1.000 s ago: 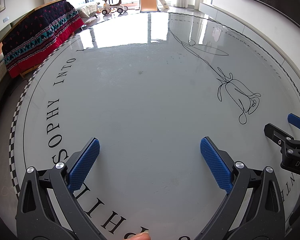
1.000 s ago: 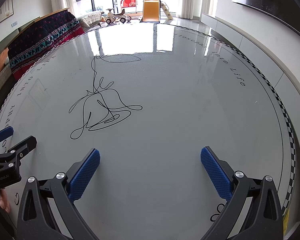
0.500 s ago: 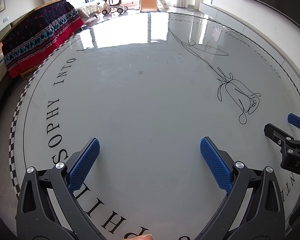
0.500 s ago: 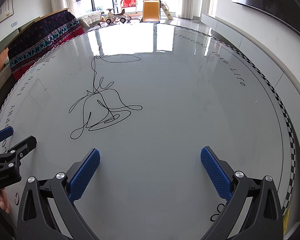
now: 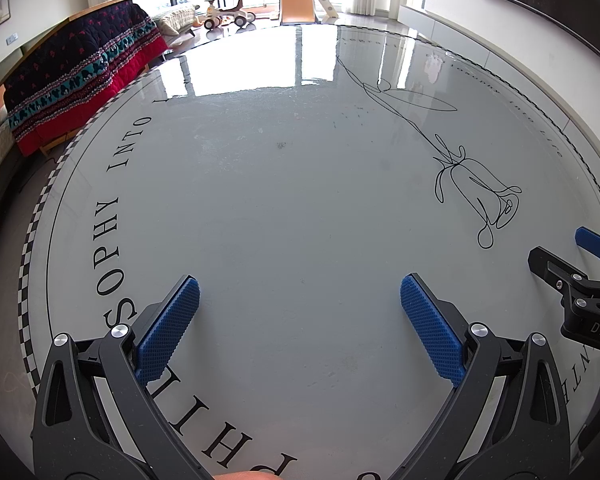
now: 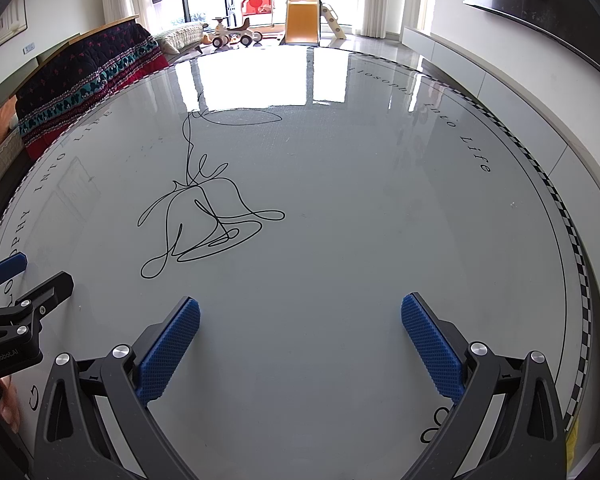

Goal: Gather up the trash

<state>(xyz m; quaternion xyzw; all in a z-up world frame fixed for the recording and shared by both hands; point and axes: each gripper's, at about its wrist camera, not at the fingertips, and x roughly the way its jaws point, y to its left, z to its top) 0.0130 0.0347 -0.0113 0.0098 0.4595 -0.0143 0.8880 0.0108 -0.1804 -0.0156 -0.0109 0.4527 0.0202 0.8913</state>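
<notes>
- The left claw [image 5: 300,312] is spread wide and holds nothing; only the bare table [image 5: 300,208] lies between its fingers and ahead of it.
- The right claw [image 6: 300,320] is also spread and empty, beside the left one, with the rose drawing [image 6: 204,224] ahead to its left.
- No trash and no bin show in either view, so I cannot tell where they are.
- This fits a table already cleared, or a table where trash lies outside the views; I judge the step cannot be settled.
</notes>
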